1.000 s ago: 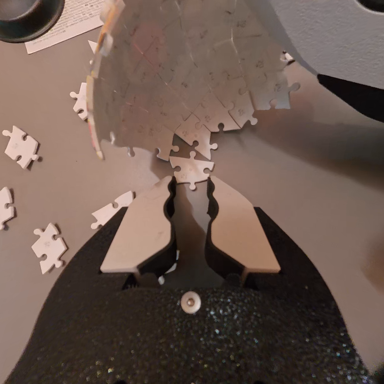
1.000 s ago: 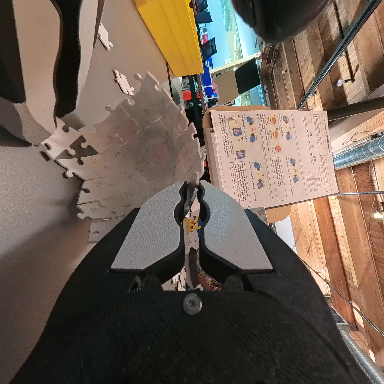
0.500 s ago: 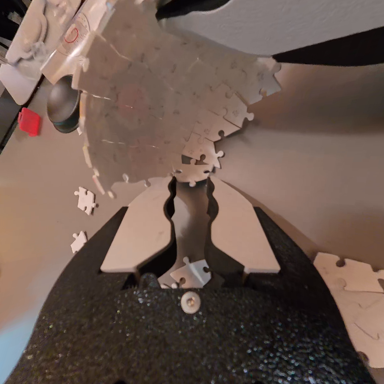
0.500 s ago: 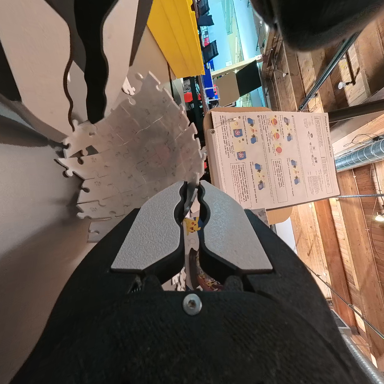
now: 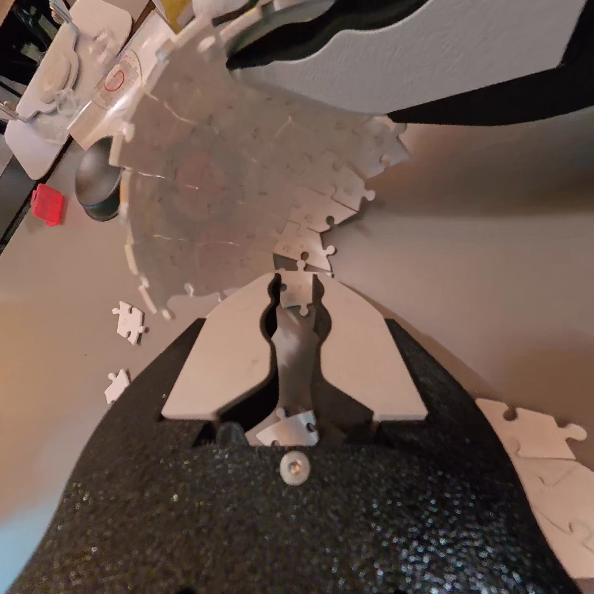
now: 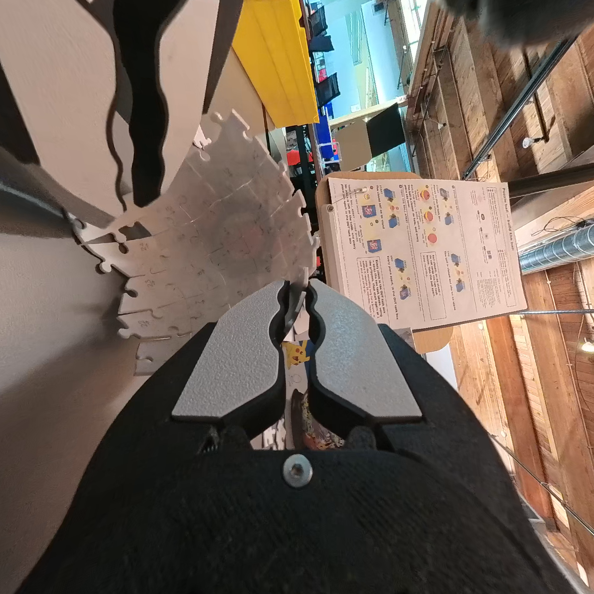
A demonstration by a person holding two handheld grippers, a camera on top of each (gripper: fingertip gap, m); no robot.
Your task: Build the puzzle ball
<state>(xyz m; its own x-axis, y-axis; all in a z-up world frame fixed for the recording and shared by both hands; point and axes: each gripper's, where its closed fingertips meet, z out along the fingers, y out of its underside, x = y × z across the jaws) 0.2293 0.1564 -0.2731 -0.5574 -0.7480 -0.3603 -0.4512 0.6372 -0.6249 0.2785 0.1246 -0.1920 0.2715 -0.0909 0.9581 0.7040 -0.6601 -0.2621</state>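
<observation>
My left gripper is shut on a small white puzzle piece, which sits tilted between the fingertips. The piece's top knob reaches the lower edge of a curved grey shell of joined puzzle pieces, next to a small open gap in that edge. My right gripper is shut on the shell's rim and holds it up over the grey table. The right gripper's fingers cross the top of the left wrist view. The left gripper's fingers show at the upper left of the right wrist view.
Loose white pieces lie on the table at the left, and one lies under my left gripper. Joined flat pieces lie at the lower right. A black ring stand and a red item stand far left. A yellow bin and a printed sheet on a board stand beyond. Across from one pair of fingers to the other is roughly 10 cm.
My left gripper's jaws have narrowed, and the piece now sits deeper and more tilted between the fingers. It stays pressed to the shell's lower edge. The right gripper's hold has not changed.
</observation>
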